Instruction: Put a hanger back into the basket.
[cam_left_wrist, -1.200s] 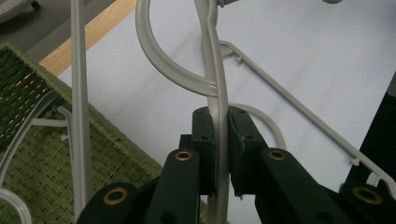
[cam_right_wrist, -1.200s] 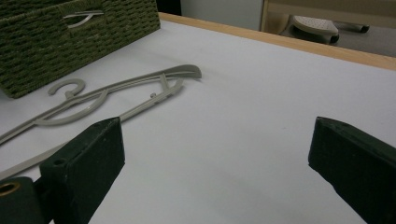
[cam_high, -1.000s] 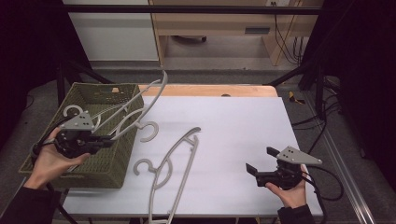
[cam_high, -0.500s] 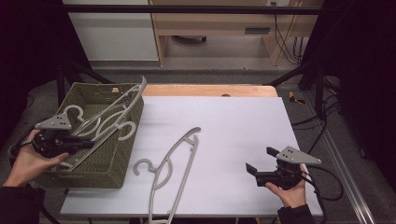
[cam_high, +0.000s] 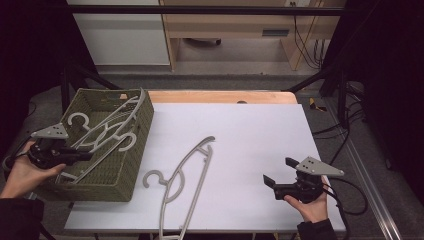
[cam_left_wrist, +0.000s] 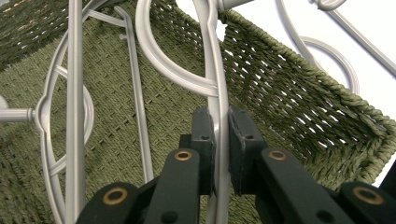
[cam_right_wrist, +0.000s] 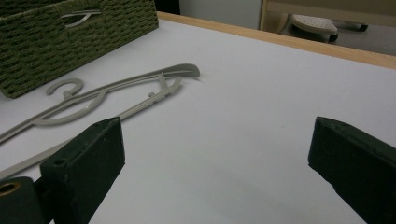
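High view: hanger (cam_high: 107, 131) lower in basket (cam_high: 131, 165).

Beyond the white table (cam_high: 260, 130), a wooden desk (cam_high: 225, 22) (perhaps shelving) stands on grey floor (cam_high: 210, 80).

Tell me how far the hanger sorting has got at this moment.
Done: one grey hanger already lies in the green woven basket. In hand: the left gripper is shut on a second hanger, holding it over the basket's inside, not yet let go. Left: a third hanger lies on the white table, untouched, and the right gripper rests open near the front edge.
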